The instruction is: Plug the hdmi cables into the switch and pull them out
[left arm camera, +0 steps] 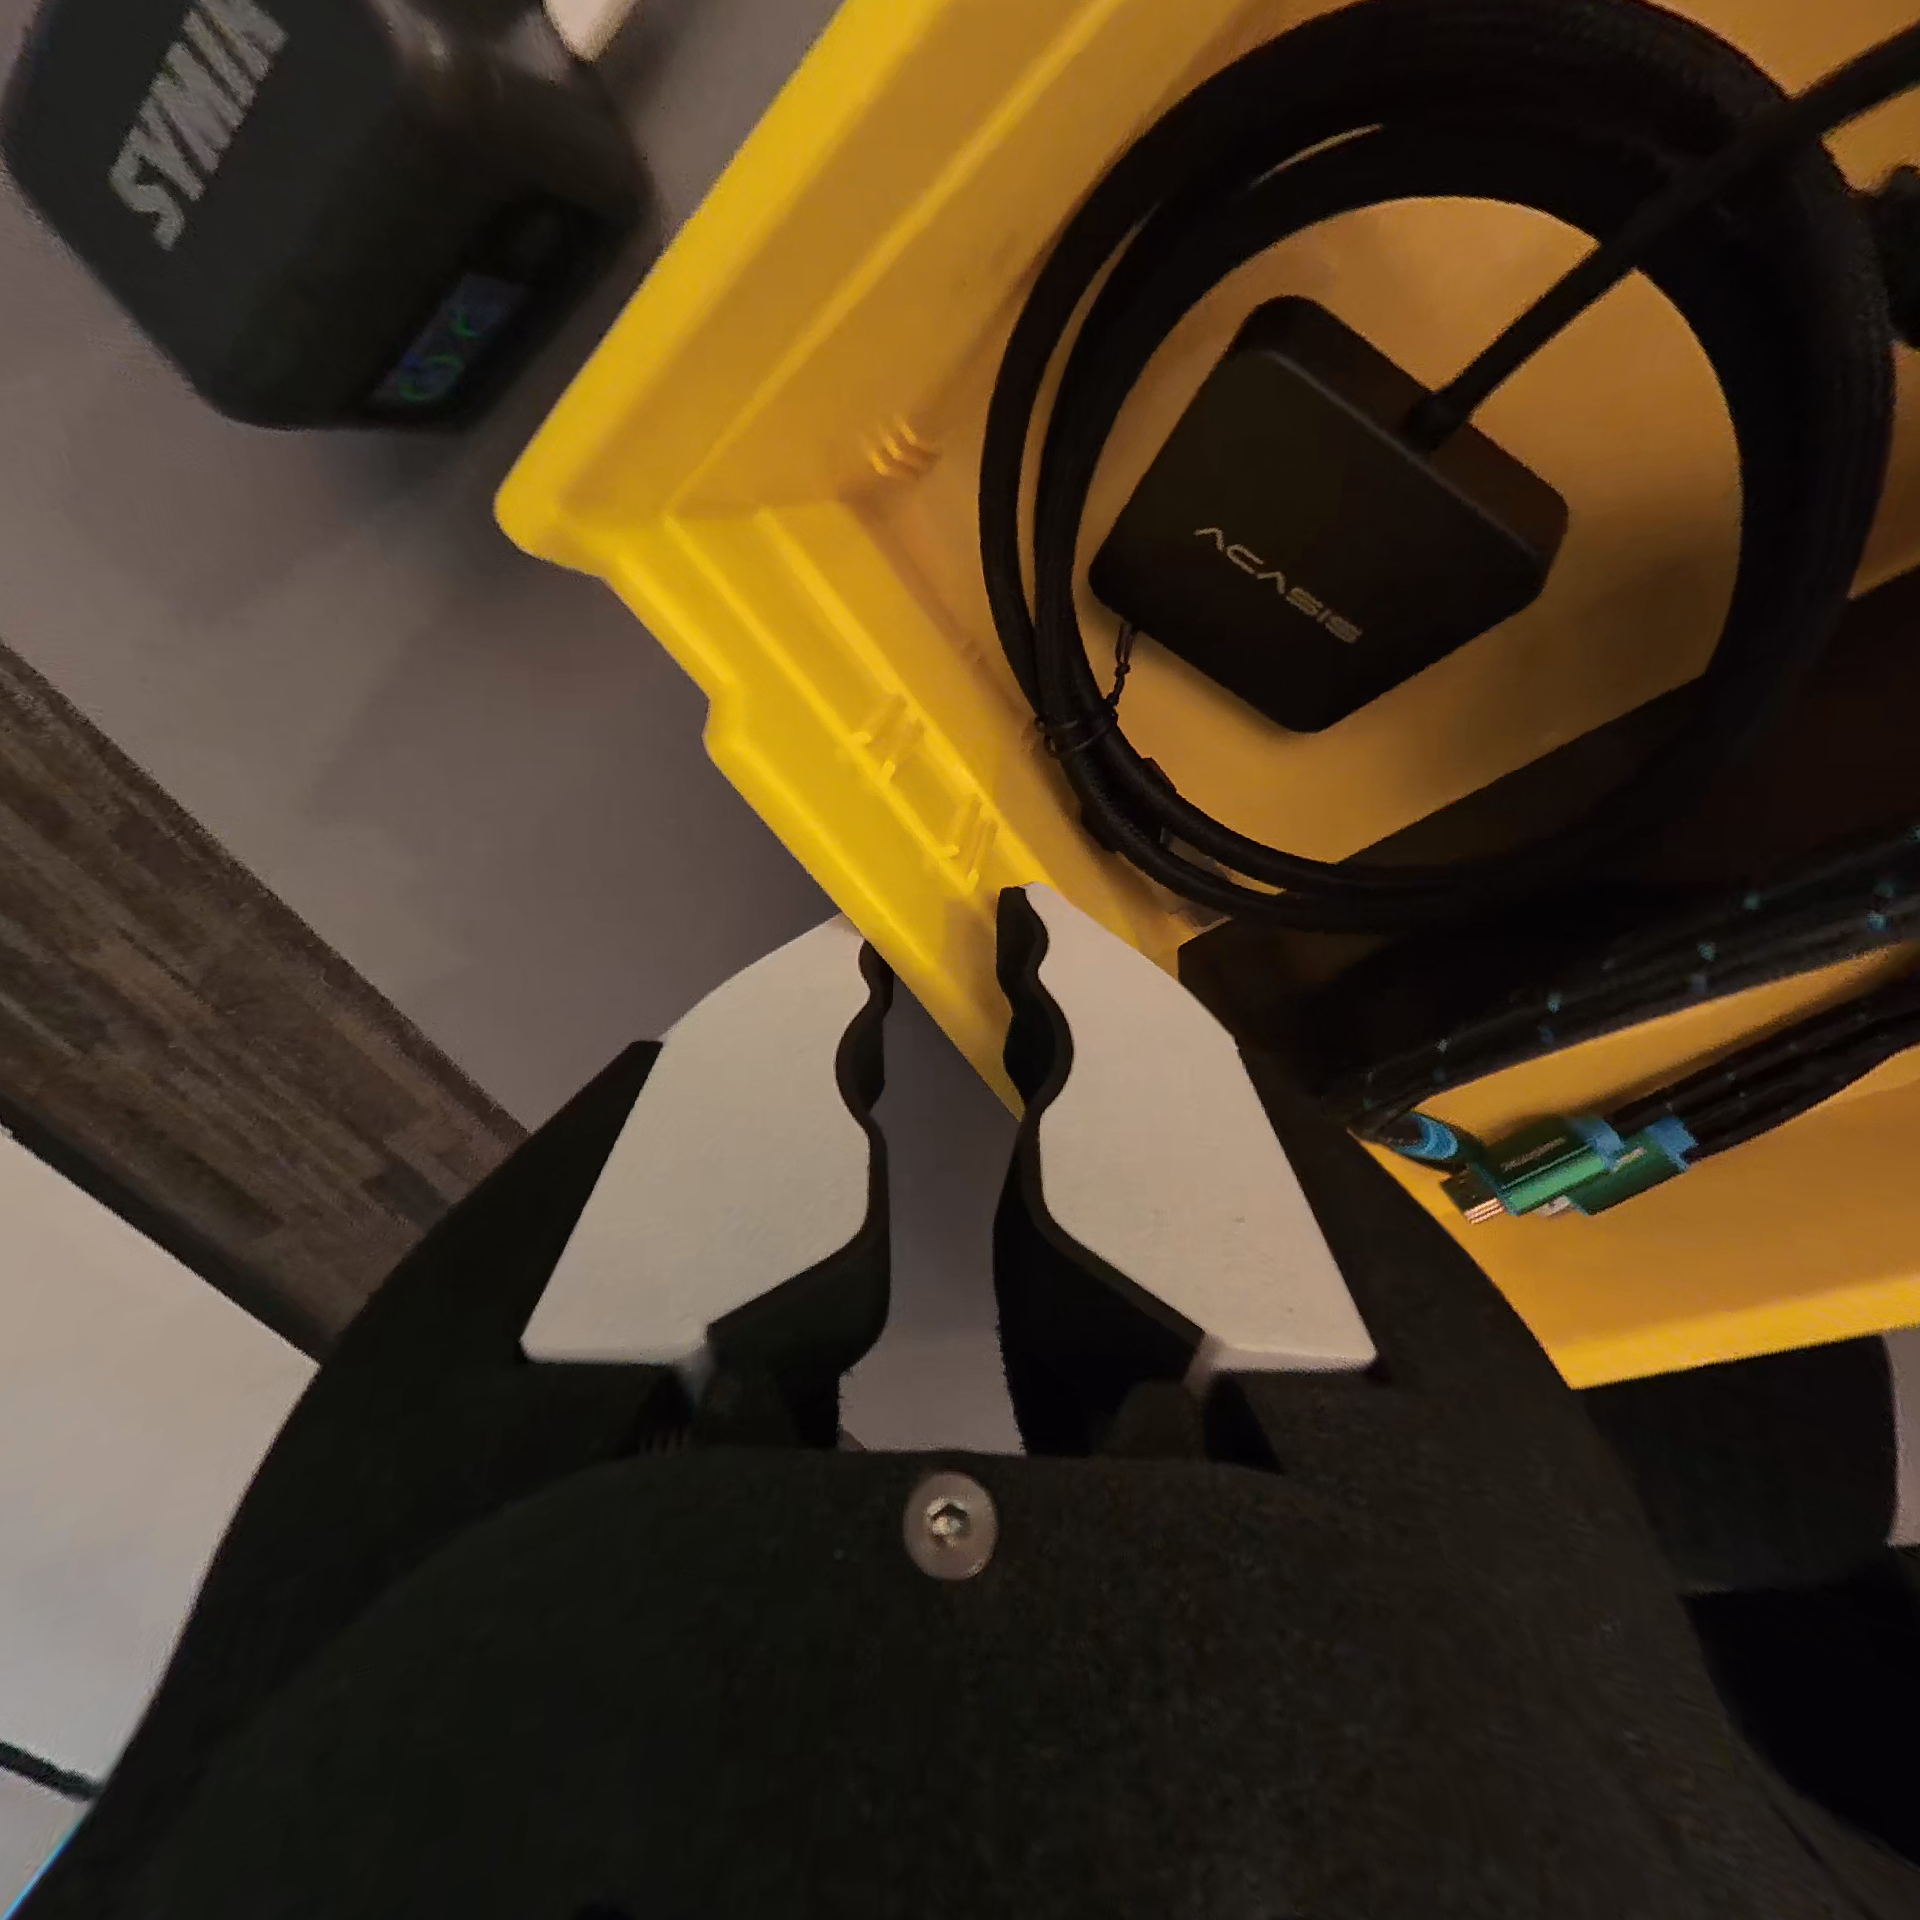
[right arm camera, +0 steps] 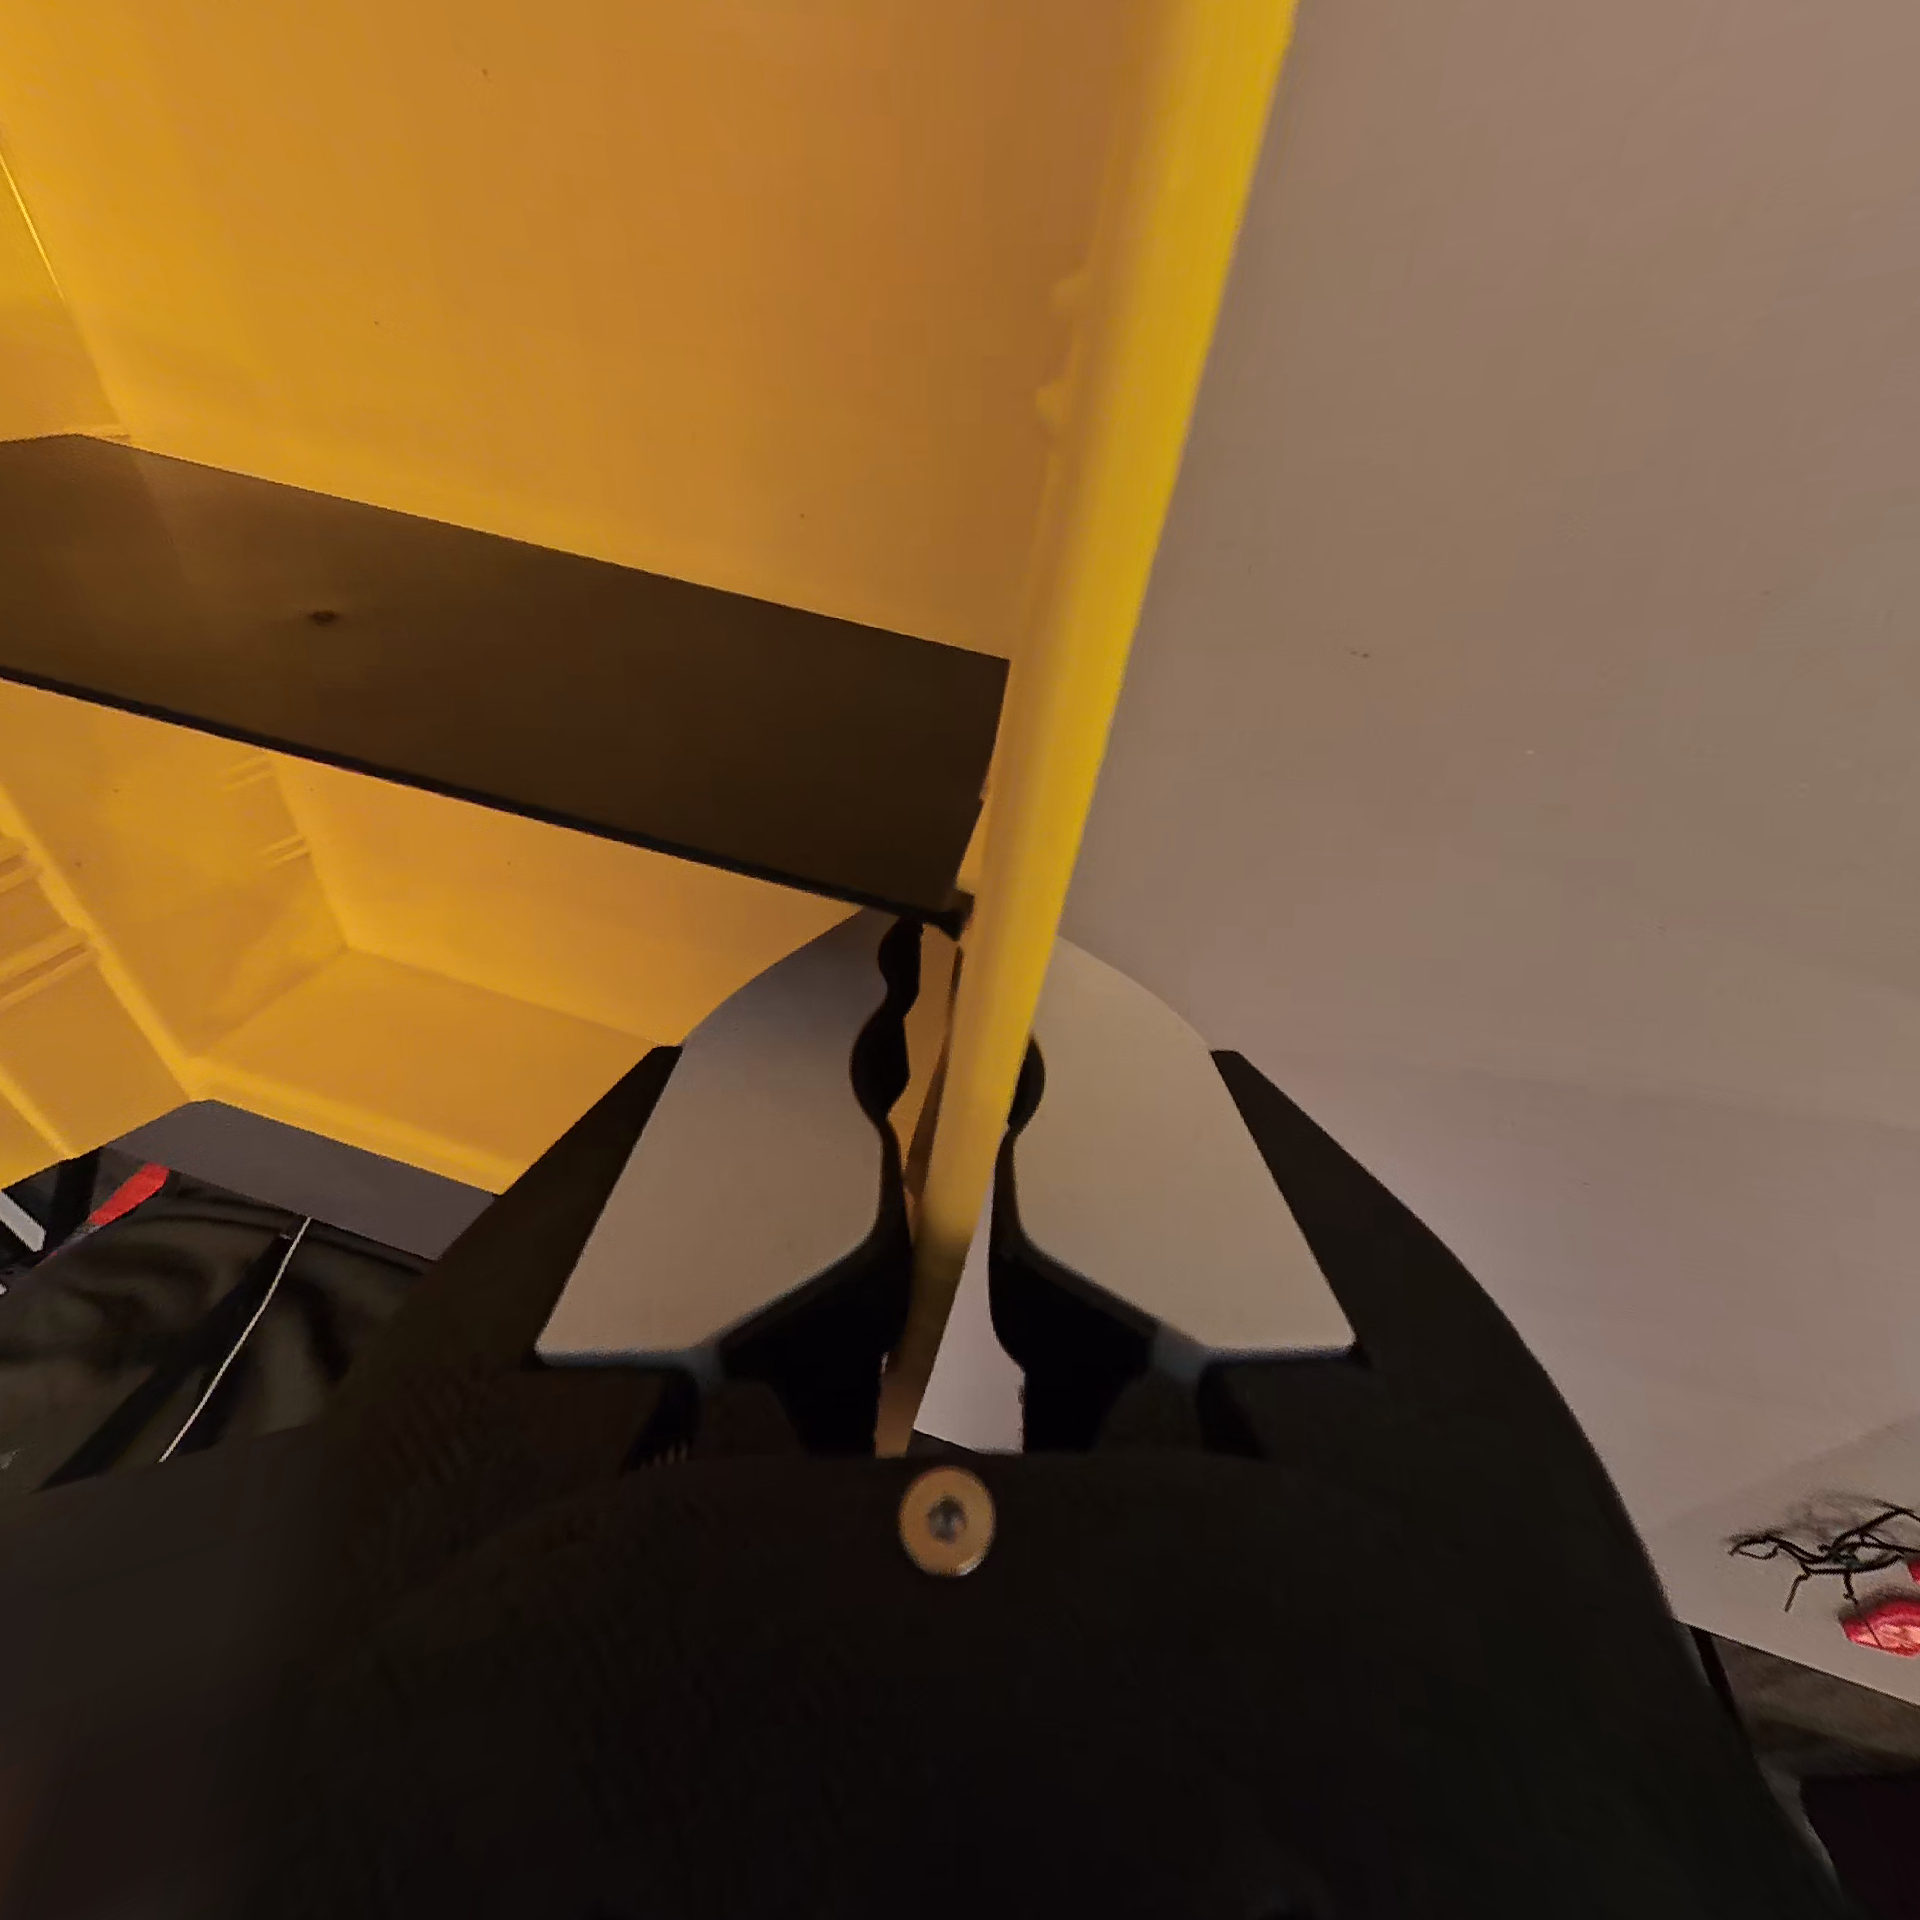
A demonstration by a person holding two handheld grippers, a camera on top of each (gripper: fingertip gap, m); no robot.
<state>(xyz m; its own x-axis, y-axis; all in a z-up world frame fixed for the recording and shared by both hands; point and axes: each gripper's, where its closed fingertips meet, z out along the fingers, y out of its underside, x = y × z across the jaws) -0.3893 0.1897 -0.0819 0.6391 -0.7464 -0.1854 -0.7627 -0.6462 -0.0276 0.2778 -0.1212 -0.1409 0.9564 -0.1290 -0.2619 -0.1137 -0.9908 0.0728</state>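
We see a pale grey desk filling the left half of the left wrist view, matte and evenly lit by warm, dim indoor light. Along its lower left edge runs a band of dark wood-grain floor, slightly blurred. In the right wrist view the same desk takes up the right side of the frame, shading from light grey to a brownish tone toward the top. At the lower right corner we make out a strip of darker floor.
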